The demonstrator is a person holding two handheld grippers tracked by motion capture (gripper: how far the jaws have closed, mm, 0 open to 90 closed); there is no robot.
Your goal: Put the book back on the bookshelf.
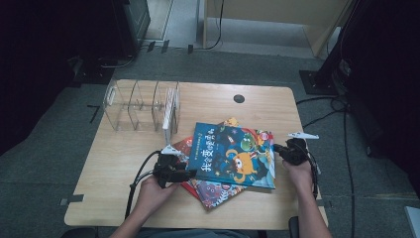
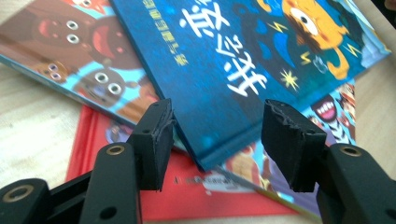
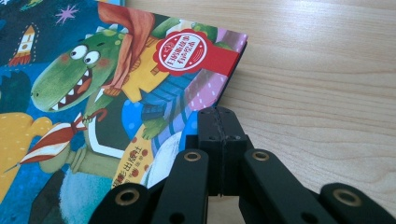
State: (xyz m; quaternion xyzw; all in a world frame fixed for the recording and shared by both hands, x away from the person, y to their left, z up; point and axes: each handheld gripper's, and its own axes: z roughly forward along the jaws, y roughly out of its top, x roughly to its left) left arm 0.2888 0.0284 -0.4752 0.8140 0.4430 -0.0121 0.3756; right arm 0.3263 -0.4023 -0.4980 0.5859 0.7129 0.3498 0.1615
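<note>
A blue picture book (image 1: 233, 154) lies on top of a fanned pile in the middle of the table, over a red book (image 1: 190, 145) and another colourful one (image 1: 218, 192). My left gripper (image 1: 190, 173) is at the pile's left side. In the left gripper view it is open (image 2: 217, 109), and the blue book's corner (image 2: 210, 93) sits between the pads without being pressed. My right gripper (image 1: 278, 148) is at the pile's right edge. Its jaws are shut (image 3: 218, 114) with nothing in them, their tip at the edge of the dinosaur cover (image 3: 116, 74).
A clear acrylic book rack (image 1: 133, 105) stands at the back left of the table, with a white book (image 1: 170, 118) upright in its right-hand slot. A round cable hole (image 1: 239, 98) is at the back. Bare wood (image 3: 317, 84) lies right of the pile.
</note>
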